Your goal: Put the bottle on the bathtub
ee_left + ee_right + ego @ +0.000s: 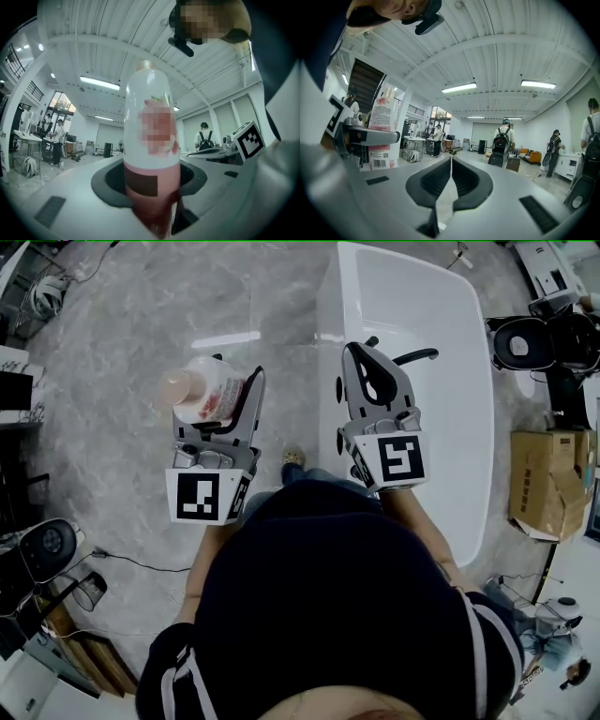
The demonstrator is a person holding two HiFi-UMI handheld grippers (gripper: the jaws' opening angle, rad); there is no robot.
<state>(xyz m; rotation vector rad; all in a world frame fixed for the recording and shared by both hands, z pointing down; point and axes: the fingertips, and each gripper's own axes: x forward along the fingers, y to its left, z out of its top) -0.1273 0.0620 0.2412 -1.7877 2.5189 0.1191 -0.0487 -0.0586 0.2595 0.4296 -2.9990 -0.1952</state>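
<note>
Pink-white bottle point(199, 390) is clamped betw. fingers of L gripper point(225, 401), held over the floor point(122, 343) just beside the bathtub point(330, 324). Fingers of R gripper point(375, 367) are pressed together w/ nothing betw., over the bathtub's near edge.

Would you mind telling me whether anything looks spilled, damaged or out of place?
Nothing stands out: the bottle sits clamped in the left gripper over the floor, no spill shows, and the bathtub looks intact.

White-and-pink bottle point(204, 390); white bathtub point(441, 381)
</note>
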